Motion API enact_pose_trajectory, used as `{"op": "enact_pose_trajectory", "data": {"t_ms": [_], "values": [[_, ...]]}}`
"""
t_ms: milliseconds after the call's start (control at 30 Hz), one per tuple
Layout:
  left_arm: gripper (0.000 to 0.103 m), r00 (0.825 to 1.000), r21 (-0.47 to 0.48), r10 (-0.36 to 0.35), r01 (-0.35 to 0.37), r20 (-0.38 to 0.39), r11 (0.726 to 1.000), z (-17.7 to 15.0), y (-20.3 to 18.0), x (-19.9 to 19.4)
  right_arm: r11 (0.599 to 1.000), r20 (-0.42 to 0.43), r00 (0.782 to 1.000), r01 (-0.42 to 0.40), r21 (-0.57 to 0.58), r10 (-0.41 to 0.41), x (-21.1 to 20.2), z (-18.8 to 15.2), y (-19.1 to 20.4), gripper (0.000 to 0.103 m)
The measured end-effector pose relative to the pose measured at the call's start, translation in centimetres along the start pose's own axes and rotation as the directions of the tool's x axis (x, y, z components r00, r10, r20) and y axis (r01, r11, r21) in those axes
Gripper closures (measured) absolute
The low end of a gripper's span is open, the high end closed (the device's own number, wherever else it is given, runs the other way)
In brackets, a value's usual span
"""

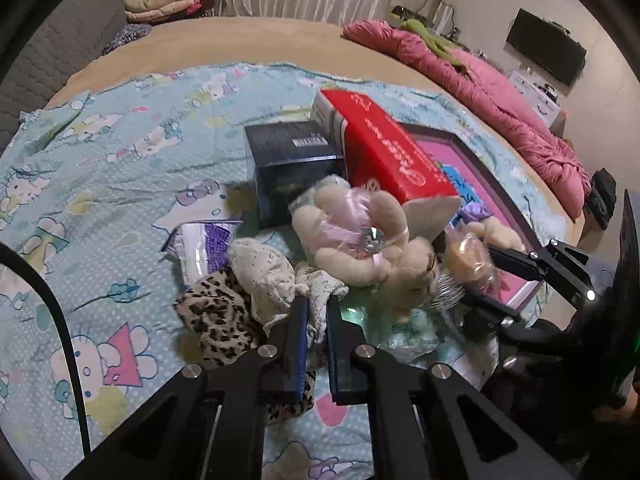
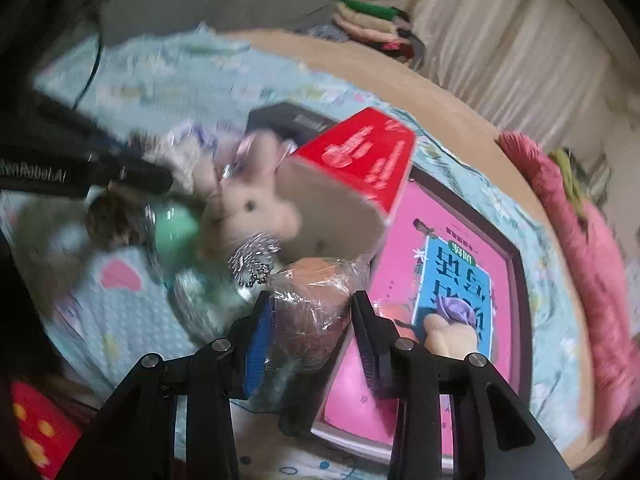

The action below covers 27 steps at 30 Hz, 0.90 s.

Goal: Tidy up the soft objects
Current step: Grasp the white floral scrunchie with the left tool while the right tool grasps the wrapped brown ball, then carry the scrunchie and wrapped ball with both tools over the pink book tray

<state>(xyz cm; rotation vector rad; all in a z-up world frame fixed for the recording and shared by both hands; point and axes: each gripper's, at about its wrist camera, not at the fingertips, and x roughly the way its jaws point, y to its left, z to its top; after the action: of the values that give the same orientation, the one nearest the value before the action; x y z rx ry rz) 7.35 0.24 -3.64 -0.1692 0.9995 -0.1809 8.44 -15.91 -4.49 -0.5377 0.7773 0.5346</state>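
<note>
Left claw: your left gripper (image 1: 317,308) has its fingers pressed nearly together, pinching a fold of the cream speckled cloth (image 1: 272,276).
Cloth position: it lies bunched at and just ahead-left of your left fingertips, overlapping a leopard-print cloth (image 1: 218,316) to the claw's left.
Right claw: your right gripper (image 2: 312,312) is closed on a plastic-wrapped plush toy (image 2: 310,312), one finger on each side of it.
Wrapped toy axis: it runs lengthwise along your fingers, orange-brown end pointing forward, away from you.
Bunny plush: the cream bunny plush (image 1: 372,236) lies ahead-right of your left claw, long axis slanting from upper left to lower right, head toward your right claw; a clear gem sits on its pink ribbon.
Boxes: beyond the bunny stand a dark box (image 1: 294,168) and a red box (image 1: 388,152); the red one tilts, resting over a pink framed board (image 2: 460,280).
Surface: everything rests on a pale blue cartoon-cat bedsheet (image 1: 120,152) spread over a tan mattress.
Room: a pink quilt (image 1: 492,108) lies far right, folded clothes (image 1: 164,0) sit far left, with pale curtains behind.
</note>
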Motion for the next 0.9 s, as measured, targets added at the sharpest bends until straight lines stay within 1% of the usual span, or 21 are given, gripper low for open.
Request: {"op": "enact_pose_trajectory", "data": {"t_ms": [167, 300, 633, 900], "values": [[0.095, 1.0, -0.004, 0.0, 0.0, 0.025, 1.0, -0.3, -0.2, -1.8, 0.988, 0.065, 0.996, -0.068, 0.141, 0.059, -1.8, 0.0, -2.4, 0.063], [0.095, 0.999, -0.007, 0.016, -0.015, 0.05, 1.0, -0.3, -0.3, -3.3, 0.971, 0.109, 0.99, -0.111, 0.211, 0.089, -3.2, 0.0, -2.9, 0.063], [0.095, 0.993, -0.024, 0.058, -0.056, 0.099, 0.998, 0.2, -0.3, -6.2, 0.941, 0.186, 0.976, -0.165, 0.297, 0.113, -5.1, -0.6, -4.4, 0.063], [0.095, 0.987, -0.005, 0.053, -0.052, 0.149, 0.999, 1.1, -1.9, -8.3, 0.916, 0.238, 0.964, -0.201, 0.347, 0.121, -6.3, -1.0, -5.8, 0.063]]}}
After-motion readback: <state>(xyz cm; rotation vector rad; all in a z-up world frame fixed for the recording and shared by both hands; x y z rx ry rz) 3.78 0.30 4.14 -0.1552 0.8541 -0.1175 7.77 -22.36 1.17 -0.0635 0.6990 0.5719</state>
